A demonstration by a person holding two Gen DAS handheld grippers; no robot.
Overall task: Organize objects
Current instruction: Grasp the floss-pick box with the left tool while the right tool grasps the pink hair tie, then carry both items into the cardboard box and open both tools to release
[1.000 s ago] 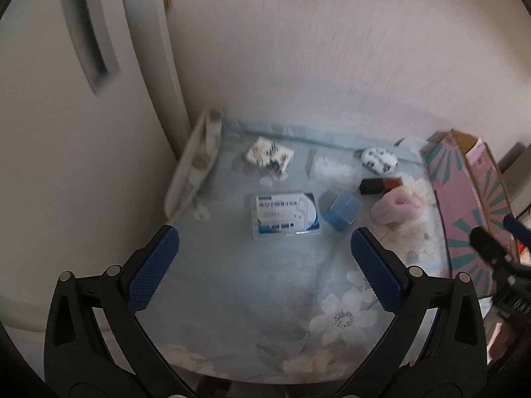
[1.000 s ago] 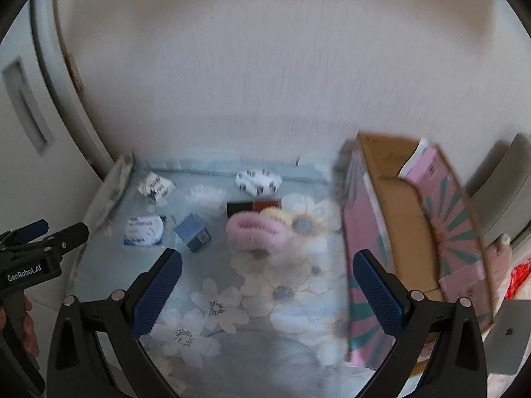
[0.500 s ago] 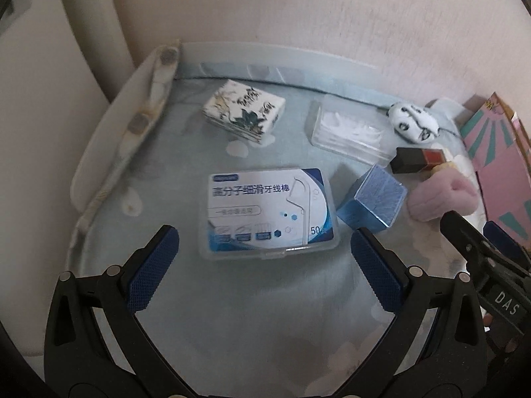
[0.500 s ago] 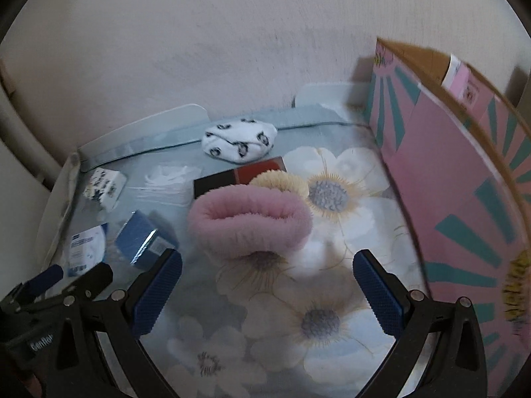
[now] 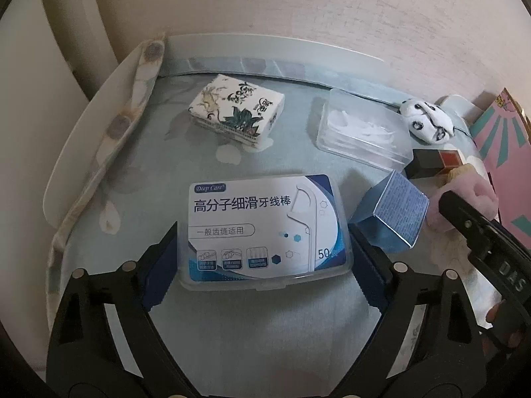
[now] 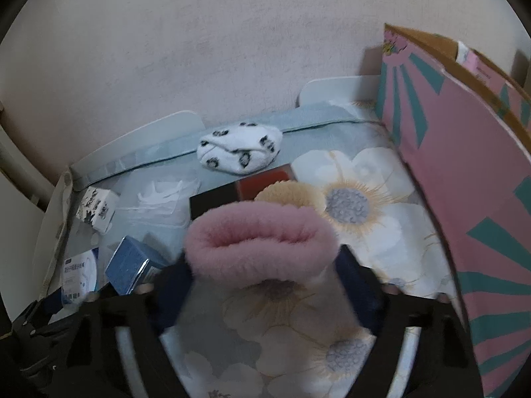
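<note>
Two hand-held grippers are closing at once on a flower-printed blue tablecloth (image 5: 252, 325) beside a wall. The left gripper (image 5: 264, 260) is straddling a flat clear plastic box of dental floss picks with a blue-and-white label (image 5: 265, 229); its jaws have just been closing and now sit at the box's two short sides, seemingly touching, though a firm clamp cannot be confirmed. The right gripper (image 6: 264, 285) is narrowing its jaws around a fluffy pink rolled cuff (image 6: 260, 242), the blue pads flanking the fleece and apparently just meeting it.

The risks appear plain. The smooth, shallow floss box could be squirting out or tipping if the pads are biting only its near corners. A small blue cardboard carton (image 5: 391, 212) is standing just beside the right-hand pad and may get nudged. The soft cuff could be compressing and slipping free, or dragging the dark red-and-black box (image 6: 245, 190) behind it.
</note>
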